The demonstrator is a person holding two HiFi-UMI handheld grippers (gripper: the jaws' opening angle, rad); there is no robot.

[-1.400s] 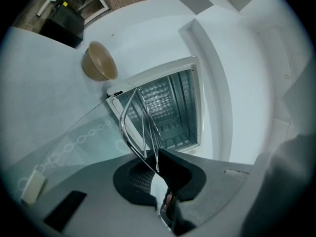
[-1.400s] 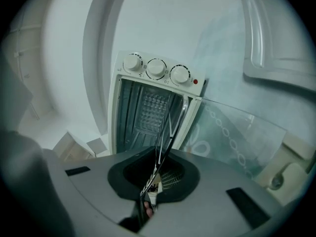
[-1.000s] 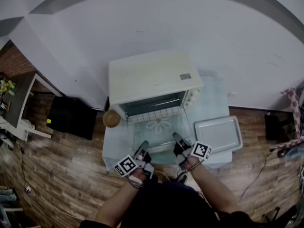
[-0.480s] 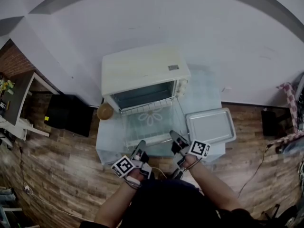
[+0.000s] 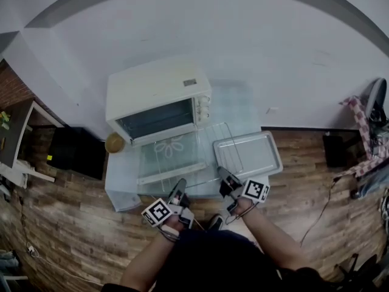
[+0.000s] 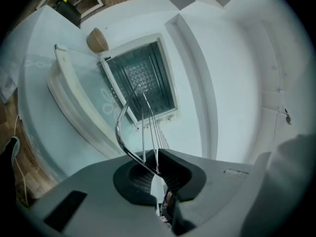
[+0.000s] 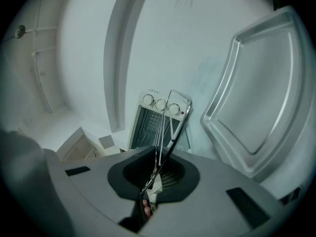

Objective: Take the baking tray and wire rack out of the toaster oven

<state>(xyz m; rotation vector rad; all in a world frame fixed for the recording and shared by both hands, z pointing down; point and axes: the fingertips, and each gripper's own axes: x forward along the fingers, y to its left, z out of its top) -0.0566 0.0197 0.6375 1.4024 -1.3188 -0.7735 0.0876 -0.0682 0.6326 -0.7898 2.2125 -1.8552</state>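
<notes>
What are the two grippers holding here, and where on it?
Both the left gripper and right gripper are shut on the wire rack, jaws pinching its near edge wire.

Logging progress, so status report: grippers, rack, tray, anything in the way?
Left gripper, right gripper shut on wire rack. Rack out of toaster oven. Baking tray on table. Oven door open.
</notes>
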